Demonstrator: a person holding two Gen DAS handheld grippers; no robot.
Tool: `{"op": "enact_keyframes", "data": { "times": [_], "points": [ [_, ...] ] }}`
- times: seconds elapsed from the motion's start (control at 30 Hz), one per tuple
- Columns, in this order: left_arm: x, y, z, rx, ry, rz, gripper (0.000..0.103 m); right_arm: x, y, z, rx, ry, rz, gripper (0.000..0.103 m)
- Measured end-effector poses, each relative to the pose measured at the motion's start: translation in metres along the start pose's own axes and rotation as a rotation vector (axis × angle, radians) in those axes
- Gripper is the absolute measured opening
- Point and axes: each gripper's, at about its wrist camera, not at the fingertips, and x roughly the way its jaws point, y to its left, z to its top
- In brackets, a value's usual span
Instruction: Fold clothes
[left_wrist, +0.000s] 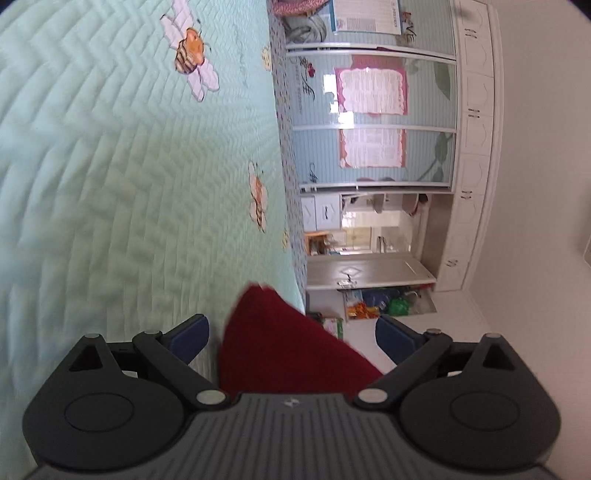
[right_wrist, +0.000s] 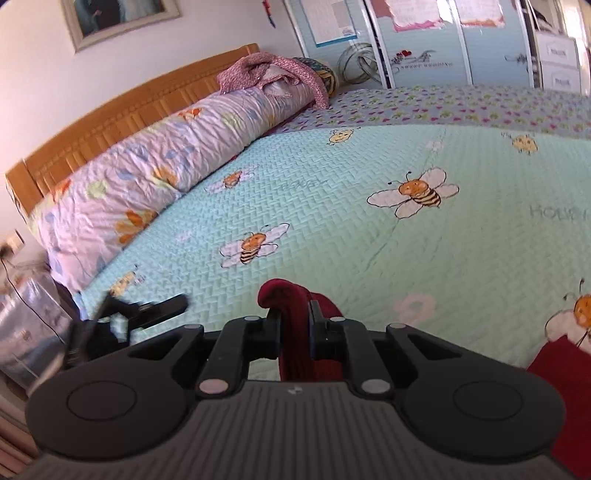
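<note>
The right gripper (right_wrist: 294, 326) pinched the red cloth (right_wrist: 295, 343) over the bee bed cover (right_wrist: 332, 206). The left gripper (left_wrist: 291, 334) had its fingers spread wide. A big rolled quilt (right_wrist: 155, 170) lay by the headboard (right_wrist: 110, 118).

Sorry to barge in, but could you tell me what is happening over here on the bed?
A person is folding a dark red garment on a bed covered by a green bee-print quilt, with a two-finger tool in each hand. The right tool is shut on a bunched part of the garment. The left tool is open, with red cloth lying between its spread fingers but not gripped. A rolled floral duvet lies along the wooden headboard.
</note>
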Motion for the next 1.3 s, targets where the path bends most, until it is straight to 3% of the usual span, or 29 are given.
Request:
{"op": "enact_keyframes", "data": {
  "times": [0.13, 0.2, 0.27, 0.33, 0.47, 0.7, 0.93, 1.13, 1.23, 1.3],
  "points": [
    [0.026, -0.002, 0.006, 0.064, -0.001, -0.022, 0.098, -0.012, -0.011, 0.002, 0.059, -0.01, 0.031, 0.014],
    [0.037, -0.005, 0.007, 0.114, 0.005, -0.026, 0.09, -0.015, -0.016, 0.003, 0.078, -0.009, 0.04, 0.014],
    [0.046, -0.006, 0.009, 0.155, 0.006, -0.017, 0.075, -0.016, -0.017, 0.003, 0.072, -0.004, 0.037, 0.014],
    [0.051, -0.004, 0.01, 0.177, 0.005, -0.017, 0.068, -0.017, -0.018, 0.003, 0.071, -0.001, 0.037, 0.014],
    [0.055, 0.004, 0.012, 0.214, 0.01, -0.031, 0.061, -0.018, -0.019, 0.004, 0.075, -0.006, 0.041, 0.014],
    [0.061, 0.007, 0.008, 0.357, 0.046, -0.076, 0.058, -0.022, -0.025, 0.003, 0.094, -0.006, 0.056, 0.014],
    [0.068, 0.001, 0.002, 0.512, 0.035, -0.056, 0.033, -0.03, -0.033, 0.003, 0.113, -0.016, 0.07, 0.014],
    [0.072, -0.006, 0.004, 0.561, 0.067, -0.106, 0.033, -0.031, -0.039, 0.002, 0.12, -0.013, 0.08, 0.014],
    [0.08, -0.008, 0.003, 0.577, 0.063, -0.038, 0.033, -0.027, -0.038, 0.002, 0.119, -0.007, 0.097, 0.014],
    [0.088, -0.01, 0.002, 0.601, 0.032, 0.11, 0.033, -0.023, -0.034, -0.001, 0.113, 0.008, 0.124, 0.014]
  ]
}}
